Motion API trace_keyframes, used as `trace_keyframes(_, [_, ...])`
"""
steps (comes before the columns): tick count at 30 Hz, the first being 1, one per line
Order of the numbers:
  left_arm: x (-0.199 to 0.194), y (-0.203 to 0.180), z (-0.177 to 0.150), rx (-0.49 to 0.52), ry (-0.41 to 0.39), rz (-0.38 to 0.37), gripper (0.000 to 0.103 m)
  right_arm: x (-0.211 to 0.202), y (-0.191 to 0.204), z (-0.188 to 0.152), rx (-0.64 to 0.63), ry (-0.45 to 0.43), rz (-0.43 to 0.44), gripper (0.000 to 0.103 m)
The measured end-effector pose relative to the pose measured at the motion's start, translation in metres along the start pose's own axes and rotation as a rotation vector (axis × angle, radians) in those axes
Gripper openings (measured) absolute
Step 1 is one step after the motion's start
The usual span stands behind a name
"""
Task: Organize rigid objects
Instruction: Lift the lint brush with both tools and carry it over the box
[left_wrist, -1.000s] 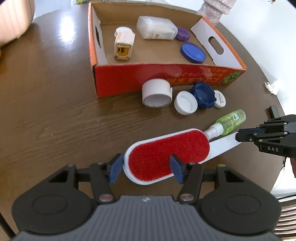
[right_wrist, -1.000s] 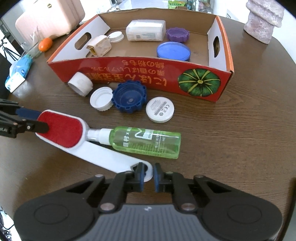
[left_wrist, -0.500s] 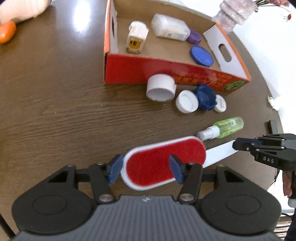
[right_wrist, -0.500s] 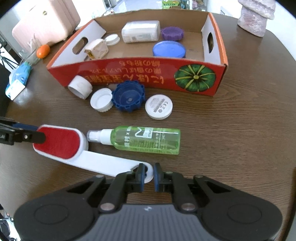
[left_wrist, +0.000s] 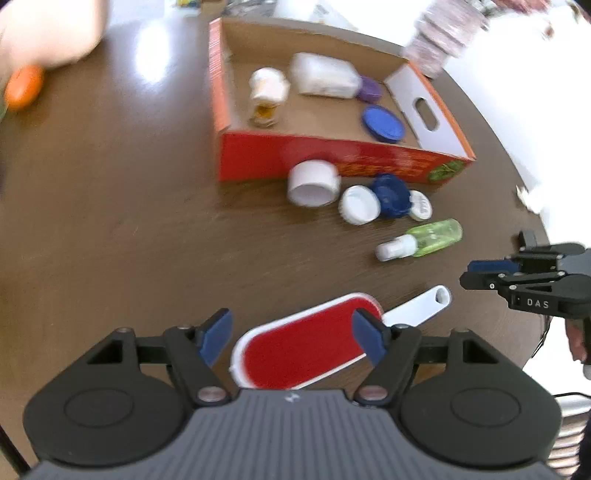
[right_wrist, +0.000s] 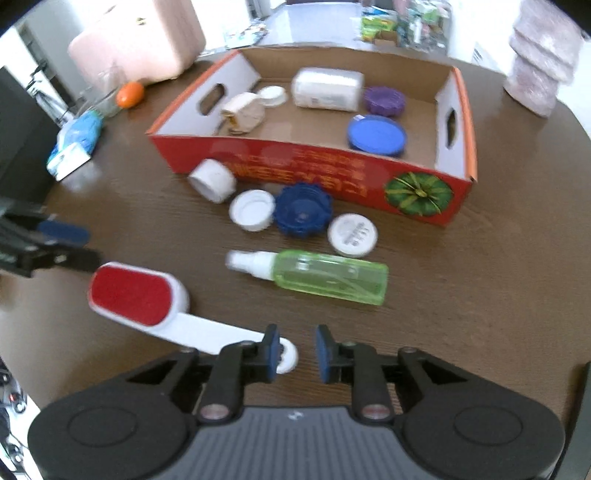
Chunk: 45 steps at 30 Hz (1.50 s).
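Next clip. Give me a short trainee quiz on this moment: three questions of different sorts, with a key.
1. How many round caps and lids lie on the table between the cardboard box and the green spray bottle?
2. Which lies inside the box? A the pink case; B the flat blue lid; C the orange fruit.
3. True or false: the right gripper is shut on the spray bottle.
Key: 1 four. 2 B. 3 false: its jaws have just been opening and stand apart beside the lint brush's handle end; the bottle lies free.
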<state>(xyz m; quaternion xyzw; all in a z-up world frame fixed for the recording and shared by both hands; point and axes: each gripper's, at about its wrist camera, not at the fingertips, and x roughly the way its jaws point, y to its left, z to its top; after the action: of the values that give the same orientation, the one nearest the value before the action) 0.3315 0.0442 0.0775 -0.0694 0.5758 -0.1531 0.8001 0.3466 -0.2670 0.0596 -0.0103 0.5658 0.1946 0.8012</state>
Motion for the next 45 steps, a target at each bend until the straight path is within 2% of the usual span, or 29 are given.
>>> trace_keyframes(4, [0.0, 0.014, -0.013, -0.07, 0.004, -0.041, 0.074, 0.01, -0.009, -0.006, 0.039, 0.019, 0.065, 0.024])
trace_keyframes(10, [0.008, 0.01, -0.023, -0.085, 0.021, -0.035, 0.07, 0.023, 0.0, -0.007, 0.028, 0.048, 0.052, 0.024])
trace_keyframes(13, [0.012, 0.009, -0.027, -0.086, 0.042, -0.022, 0.062, 0.028, 0.001, -0.006, 0.031, 0.054, 0.05, 0.019])
trace_keyframes(15, [0.014, 0.008, -0.03, -0.083, 0.049, -0.025, 0.06, 0.033, 0.003, -0.008, 0.027, 0.066, 0.044, 0.013])
trace_keyframes(18, [0.018, 0.009, -0.031, -0.086, 0.052, -0.011, 0.058, 0.035, 0.002, -0.01, 0.033, 0.071, 0.045, 0.012])
trace_keyframes(23, [0.021, 0.01, -0.027, -0.066, 0.051, -0.011, 0.053, 0.035, -0.001, -0.011, 0.044, 0.073, 0.052, 0.011])
trace_keyframes(26, [0.026, 0.012, -0.022, -0.053, 0.058, 0.013, 0.056, 0.035, -0.002, -0.011, 0.049, 0.069, 0.052, 0.011])
trace_keyframes(29, [0.03, 0.017, -0.018, -0.08, 0.062, -0.021, 0.05, 0.034, -0.003, -0.012, 0.051, 0.067, 0.051, 0.011])
trace_keyframes(35, [0.03, 0.009, -0.021, -0.072, 0.046, -0.015, 0.05, 0.032, -0.002, -0.012, 0.044, 0.066, 0.03, 0.011])
trace_keyframes(40, [0.024, 0.003, -0.02, -0.055, 0.03, -0.01, 0.05, 0.026, -0.005, -0.014, 0.053, 0.05, 0.038, 0.011])
trace_keyframes(45, [0.004, -0.009, -0.007, -0.027, -0.011, -0.016, 0.05, 0.002, -0.009, -0.008, 0.055, 0.016, 0.034, 0.011])
